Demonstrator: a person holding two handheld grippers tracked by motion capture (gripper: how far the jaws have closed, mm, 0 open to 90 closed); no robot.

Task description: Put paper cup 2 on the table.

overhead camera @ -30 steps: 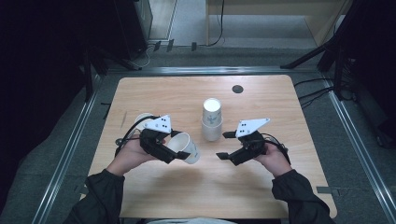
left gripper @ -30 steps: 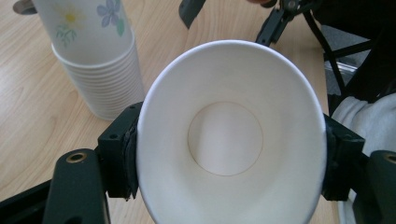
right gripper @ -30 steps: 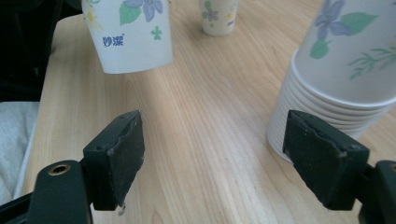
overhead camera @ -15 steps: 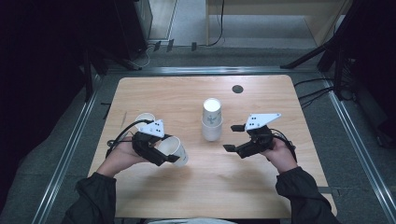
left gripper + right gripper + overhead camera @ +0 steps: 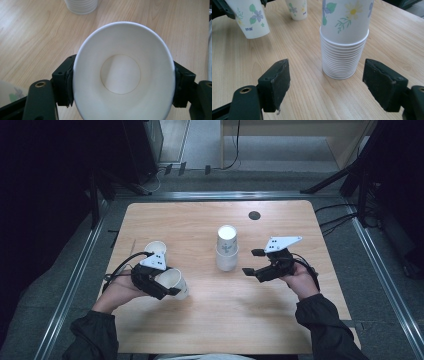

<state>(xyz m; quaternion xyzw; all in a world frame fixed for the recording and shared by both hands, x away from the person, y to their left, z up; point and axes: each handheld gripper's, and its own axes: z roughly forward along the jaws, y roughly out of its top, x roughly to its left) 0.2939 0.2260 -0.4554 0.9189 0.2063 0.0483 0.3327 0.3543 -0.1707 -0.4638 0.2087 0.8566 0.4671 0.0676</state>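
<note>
Change since the earlier frames: left gripper (image 5: 172, 287) and its cup have drawn back from the stack toward the person's near-left; right gripper (image 5: 254, 262) has shifted slightly outward to the right, jaws unchanged.

Item 1, held paper cup (image 5: 175, 283): clamped across its wall between the left gripper's two jaws, tilted off upright, mouth turned back toward the gripper's own camera so that the left gripper view looks straight into its white interior (image 5: 122, 72). Judged purpose: one cup, separated from the stack, carried off for setting down.

Item 2, cup stack (image 5: 226, 249): inverted, nested, at table centre on the wooden table (image 5: 200, 225). Floral print and many stacked rims are legible in the right gripper view (image 5: 344, 35).

Item 3, right gripper: released, jaws spread wide and empty, hovering just right of the stack, which sits between and beyond the jaws. Judged purpose: ready to steady the stack.

Item 4, single standing cup (image 5: 155, 249): upright, far side of the left gripper, close by.

Item 5, dark round grommet (image 5: 254, 215): far table edge, well apart.
</note>
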